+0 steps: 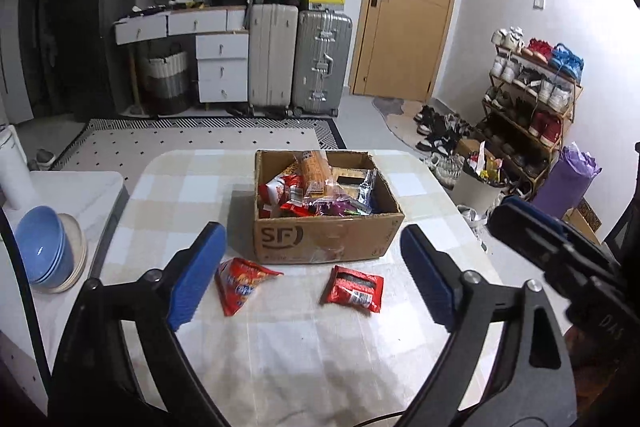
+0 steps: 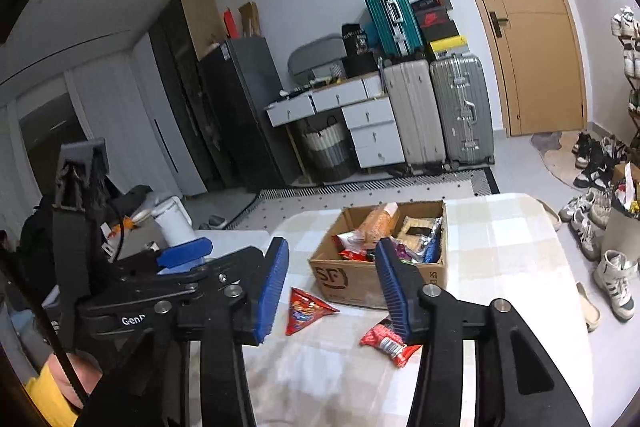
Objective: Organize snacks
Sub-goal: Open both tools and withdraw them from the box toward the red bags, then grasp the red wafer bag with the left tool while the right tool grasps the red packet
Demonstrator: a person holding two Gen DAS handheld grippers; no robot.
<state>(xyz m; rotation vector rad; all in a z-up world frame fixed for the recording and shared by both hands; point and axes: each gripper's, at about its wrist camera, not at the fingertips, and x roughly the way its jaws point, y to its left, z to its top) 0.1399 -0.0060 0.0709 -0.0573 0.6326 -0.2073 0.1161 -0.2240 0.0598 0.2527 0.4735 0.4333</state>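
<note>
The table [image 1: 280, 347] carries a cardboard box [image 1: 328, 239] stamped "SF", crammed with snacks, so it seems to be the collecting bin. Two red packets lie loose just before it: one [image 1: 240, 285] left, one [image 1: 354, 287] right. Both claws, left [image 1: 314, 277] and right [image 2: 332, 291], stand apart, holding nothing.

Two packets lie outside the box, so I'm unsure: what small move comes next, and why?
Probably lower the open left gripper onto the orange-red packet: it lies loose on the table before the snack box, and both grippers are empty.
</note>
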